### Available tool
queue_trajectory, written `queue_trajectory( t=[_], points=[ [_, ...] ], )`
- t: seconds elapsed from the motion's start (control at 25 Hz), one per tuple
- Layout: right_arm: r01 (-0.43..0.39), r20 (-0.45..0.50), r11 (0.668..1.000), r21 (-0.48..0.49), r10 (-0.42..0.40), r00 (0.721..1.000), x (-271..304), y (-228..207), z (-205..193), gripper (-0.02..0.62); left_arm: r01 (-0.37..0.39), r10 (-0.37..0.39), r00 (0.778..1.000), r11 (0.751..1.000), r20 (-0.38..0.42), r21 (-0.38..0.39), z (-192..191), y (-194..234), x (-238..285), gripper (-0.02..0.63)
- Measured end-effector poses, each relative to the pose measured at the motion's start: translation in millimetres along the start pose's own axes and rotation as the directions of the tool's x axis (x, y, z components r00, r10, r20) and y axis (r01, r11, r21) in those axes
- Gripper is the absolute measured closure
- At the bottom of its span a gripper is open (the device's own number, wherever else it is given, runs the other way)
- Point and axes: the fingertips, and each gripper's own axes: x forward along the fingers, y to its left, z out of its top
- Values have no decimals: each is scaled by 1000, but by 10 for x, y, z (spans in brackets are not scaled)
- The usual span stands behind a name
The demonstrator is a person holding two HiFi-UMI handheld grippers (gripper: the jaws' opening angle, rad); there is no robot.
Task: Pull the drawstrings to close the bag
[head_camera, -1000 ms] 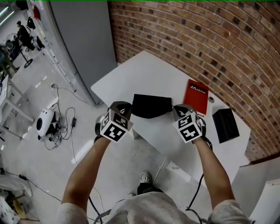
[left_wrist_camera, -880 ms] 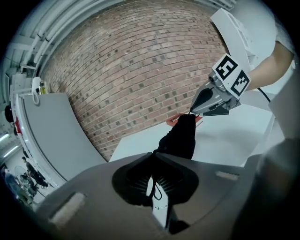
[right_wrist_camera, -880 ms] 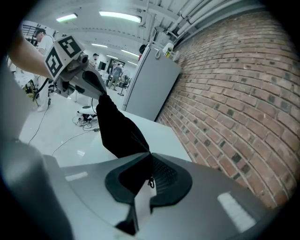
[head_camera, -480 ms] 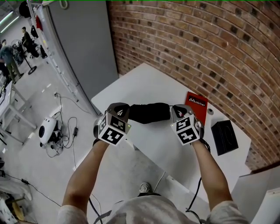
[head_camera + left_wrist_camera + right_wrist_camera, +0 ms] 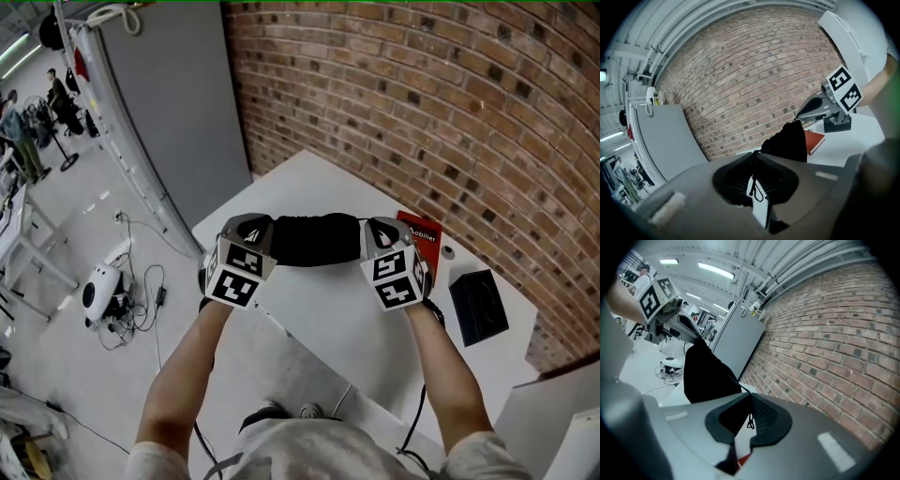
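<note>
Right now both my tools are clenched on cords: my left gripper [image 5: 263, 234] pinches the left drawstring [image 5: 753, 158], and my right gripper [image 5: 370, 236] pinches the right drawstring [image 5: 750, 420]. The black bag [image 5: 316, 240] hangs stretched between them above the white table [image 5: 323, 319], near a red booklet [image 5: 424, 234].

in the head view the left claw [image 5: 261, 228] and right claw [image 5: 373, 229] cover both ends of the black bag [image 5: 314, 240], so where the drawstrings [image 5: 753, 174] leave it is hidden there. the right claw also hides part of the red booklet [image 5: 427, 232] and its print. a small white thing [image 5: 447, 252] beside the booklet is too small to tell. the lower right corner of the bench [image 5: 328, 314] lies behind a white panel [image 5: 562, 412].
</note>
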Motion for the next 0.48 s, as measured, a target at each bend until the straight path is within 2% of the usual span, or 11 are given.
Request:
queue_trajectory(
  t=[0.2,0.48],
  points=[
    [43,31,999,24,-43,999,56,-100,169,584,-21,22,999,999,34,-25,102,160,44,600],
    [136,81,991,13,-136,987,191,-254,446,584,-41,42,996,999,85,-15,246,477,182,600]
  ],
)
